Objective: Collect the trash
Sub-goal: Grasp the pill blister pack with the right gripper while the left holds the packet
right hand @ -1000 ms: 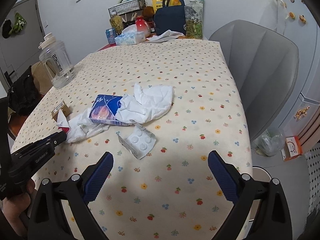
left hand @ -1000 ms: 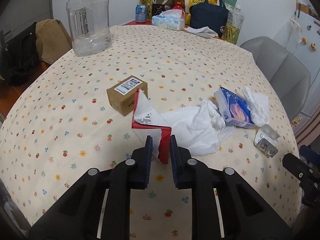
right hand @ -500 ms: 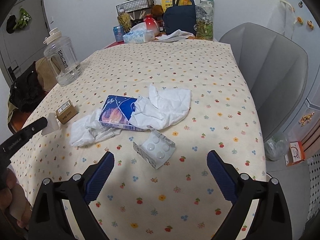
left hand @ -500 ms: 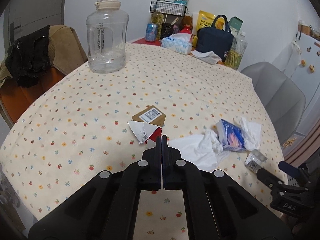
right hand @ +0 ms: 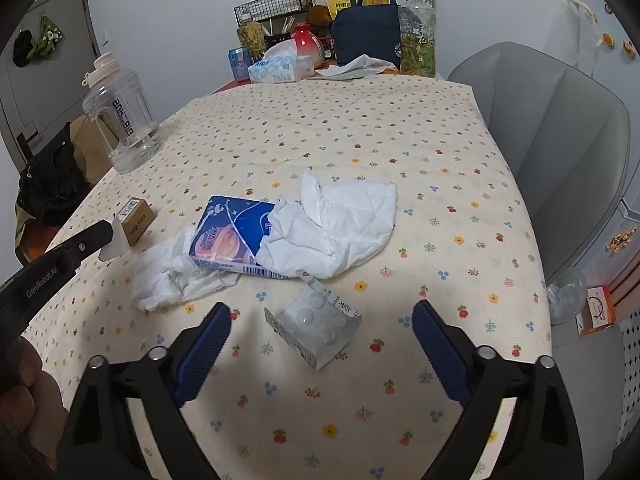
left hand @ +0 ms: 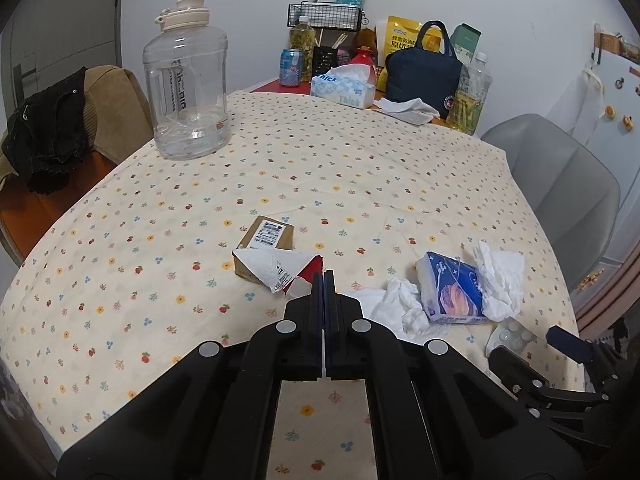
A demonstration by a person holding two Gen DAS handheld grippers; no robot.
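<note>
Near table edge, left side: the red-and-white torn packet (left hand: 280, 270) was pinched at its red corner by the left gripper (left hand: 323, 280), whose jaws had gone from slightly apart a second earlier to fully together on it.
Packet's position: it hung at the fingertips, clear of the cloth, in front of the small cardboard box (left hand: 266, 240); a second earlier it had lain flat on the floral tablecloth (left hand: 160, 248) against that box.
What that meant: the first piece of trash looked secured and lifted, so this pick seemed done and carrying it off was the likely next step; no bin showed in either view.
Right gripper: the right gripper (right hand: 320, 340) stood wide and empty, its jaws closing, with the clear blister pack (right hand: 316, 322) lying between the fingers but untouched by the pads.
Change on the right: the blister pack sat further in between the fingers than a second earlier, so a second pick appeared to be starting.
Trash left near the right edge: the blue tissue packet (right hand: 230, 236) lay under crumpled white tissues (right hand: 344, 224), touching them, just beyond the blister pack.
Far end: the big clear water jug (left hand: 186, 92), tissue box (left hand: 344, 88) and navy bag (left hand: 424, 68) stood well apart from the trash.
Risk: the thin packet was held by one corner only and might slip.
</note>
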